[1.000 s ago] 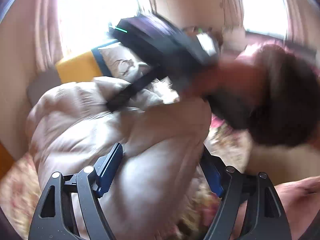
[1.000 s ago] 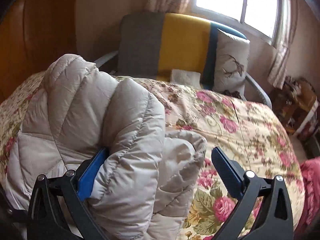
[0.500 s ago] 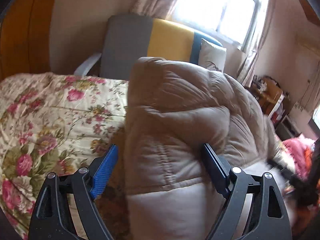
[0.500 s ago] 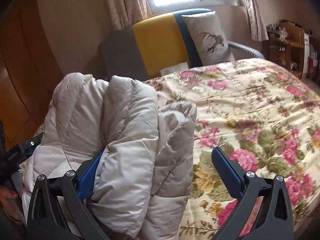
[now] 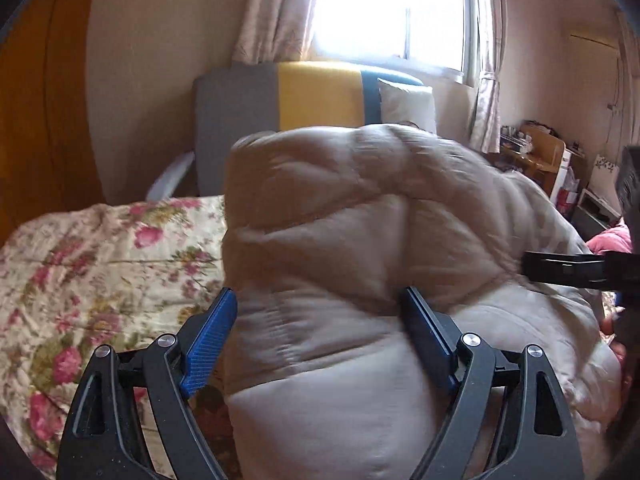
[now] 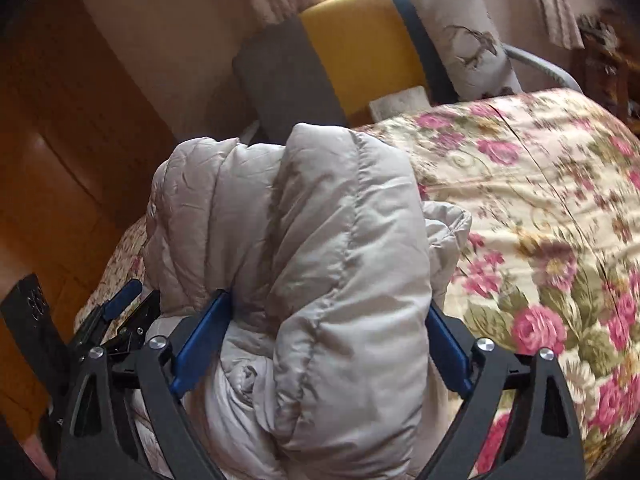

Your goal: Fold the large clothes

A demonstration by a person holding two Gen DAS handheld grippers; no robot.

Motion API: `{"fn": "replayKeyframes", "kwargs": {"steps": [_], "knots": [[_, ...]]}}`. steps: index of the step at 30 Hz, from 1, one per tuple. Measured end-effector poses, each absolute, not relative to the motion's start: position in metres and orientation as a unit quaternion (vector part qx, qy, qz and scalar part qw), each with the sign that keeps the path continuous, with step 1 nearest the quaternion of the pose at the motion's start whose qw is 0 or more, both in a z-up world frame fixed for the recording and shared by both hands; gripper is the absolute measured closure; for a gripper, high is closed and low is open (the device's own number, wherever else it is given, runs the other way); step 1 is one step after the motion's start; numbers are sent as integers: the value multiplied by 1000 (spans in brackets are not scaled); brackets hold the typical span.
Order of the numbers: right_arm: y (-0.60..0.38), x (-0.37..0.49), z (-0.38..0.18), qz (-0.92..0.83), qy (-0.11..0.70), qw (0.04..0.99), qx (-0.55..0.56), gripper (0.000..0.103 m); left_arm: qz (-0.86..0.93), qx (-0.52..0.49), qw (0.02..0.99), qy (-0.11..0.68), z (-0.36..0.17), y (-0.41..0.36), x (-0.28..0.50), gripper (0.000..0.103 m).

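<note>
We hold the bundled beige puffer jacket above the floral bedspread. Our right gripper is closing, pads against the folds; our left gripper grips it at nine o'clock. Past the jacket, at twelve o'clock, stands a grey-yellow chair with a pillow, then curtains.

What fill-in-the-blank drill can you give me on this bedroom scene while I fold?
The bedspread beside the puffer jacket has a ___ pattern.
The chair behind the bed has a grey, a ___ and a blue stripe.
The curtains hang beside a bright ___.
Missing words: floral; yellow; window.
</note>
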State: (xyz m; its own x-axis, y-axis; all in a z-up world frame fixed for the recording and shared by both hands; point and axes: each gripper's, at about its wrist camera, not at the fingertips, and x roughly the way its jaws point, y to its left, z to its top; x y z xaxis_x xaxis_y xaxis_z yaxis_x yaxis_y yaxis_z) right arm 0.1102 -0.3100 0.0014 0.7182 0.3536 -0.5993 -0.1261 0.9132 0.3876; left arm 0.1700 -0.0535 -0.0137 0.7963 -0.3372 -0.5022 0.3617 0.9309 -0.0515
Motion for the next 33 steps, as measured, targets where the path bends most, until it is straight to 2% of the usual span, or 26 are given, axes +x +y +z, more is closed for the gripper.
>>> {"fn": "replayKeyframes", "kwargs": {"steps": [2,4,9,12,15,18,20,25,28,33], "knots": [[-311,122,-8,152,346,911,165,22,-181,27,949,257,-14,-54,171,21],[-326,133,-27,159,349,901,203,20,-189,22,944,268,-15,-58,177,20],[-361,127,-56,148,342,880,295,15,-209,78,935,275,-22,-97,180,9],[-361,101,-26,73,337,902,261,10,-210,108,934,270,-28,-114,179,7],[-346,72,29,-12,281,943,179,5,-202,109,936,267,-30,-115,178,6],[-312,63,70,-32,237,966,102,5,-198,111,937,266,-30,-115,178,6],[-289,73,76,-7,244,966,80,7,-195,112,938,265,-29,-115,177,6],[-256,116,47,3,290,956,37,39,-188,102,942,257,-27,-108,174,5],[-262,129,24,-21,303,952,33,41,-191,95,944,253,-25,-106,172,4],[-286,141,-12,-34,322,942,85,41,-212,100,932,278,-25,-117,184,4]]}}
